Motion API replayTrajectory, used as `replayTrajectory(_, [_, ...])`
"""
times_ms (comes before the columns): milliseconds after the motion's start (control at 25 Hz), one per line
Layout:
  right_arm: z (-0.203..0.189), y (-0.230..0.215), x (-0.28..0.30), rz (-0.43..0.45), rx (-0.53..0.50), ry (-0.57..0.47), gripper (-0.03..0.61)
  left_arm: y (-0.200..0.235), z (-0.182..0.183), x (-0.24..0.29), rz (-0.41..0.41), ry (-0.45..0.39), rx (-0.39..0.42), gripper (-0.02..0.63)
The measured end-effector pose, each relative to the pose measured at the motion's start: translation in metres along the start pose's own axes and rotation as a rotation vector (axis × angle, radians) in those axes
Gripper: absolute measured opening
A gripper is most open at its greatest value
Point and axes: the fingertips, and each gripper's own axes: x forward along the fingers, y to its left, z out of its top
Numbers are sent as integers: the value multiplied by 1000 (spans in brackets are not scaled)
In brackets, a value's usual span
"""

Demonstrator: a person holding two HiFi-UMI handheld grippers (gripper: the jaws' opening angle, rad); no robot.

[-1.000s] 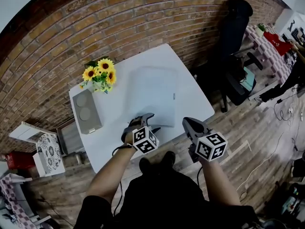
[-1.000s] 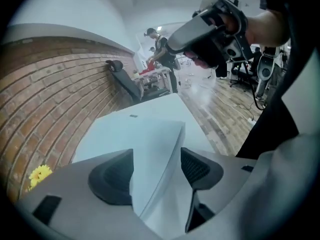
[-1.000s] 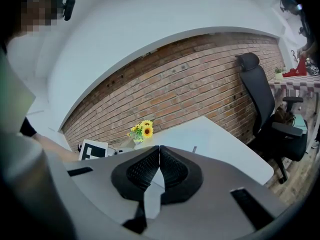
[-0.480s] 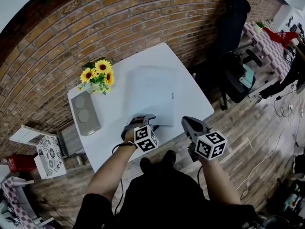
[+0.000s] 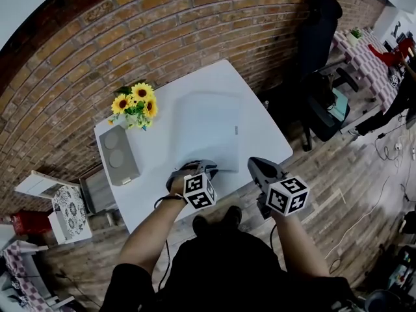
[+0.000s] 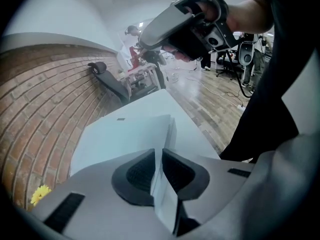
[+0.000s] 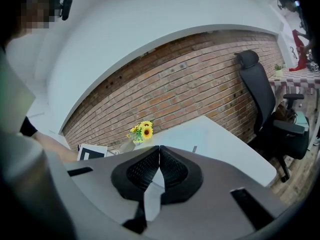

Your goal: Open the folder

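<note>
My left gripper (image 6: 159, 159) has just been closing its fingers (image 6: 137, 173), which now pinch the near edge of the folder (image 5: 209, 127) lying on the worktop (image 5: 263, 138). I judge the cover ready to lift. My right gripper (image 7: 159, 156) is closed and empty.

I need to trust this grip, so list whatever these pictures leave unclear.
- Head view: the left gripper, whose jaws have just been closing on the folder, hides the gripped near edge under its own body.
- Left gripper view: the pads cover how many layers lie between them.
- Head view: the small dark mark on the folder is too small to identify.
</note>
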Motion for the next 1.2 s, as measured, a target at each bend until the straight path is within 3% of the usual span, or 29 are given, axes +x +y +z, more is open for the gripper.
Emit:
replayTrajectory(200, [2,0,2,3,-8,3,17,10,8,-9,63,-32,-28,31])
replayTrajectory(520, [-7,-13,9,-35,-22,34,17,32,20,-35,158,-148,-177,20])
replayTrajectory(960, [-74,-24,58,-30,-49,251,100,52,9,-61,215,-270,-440,15])
replayTrajectory(1040, [-85,-24,67,-23,-56,287,106,50,3,-57,213,-236,-413,15])
replayTrajectory(1200, [-92,-23,72,-14,-58,314,107,37,-21,-42,240,-94,-216,20])
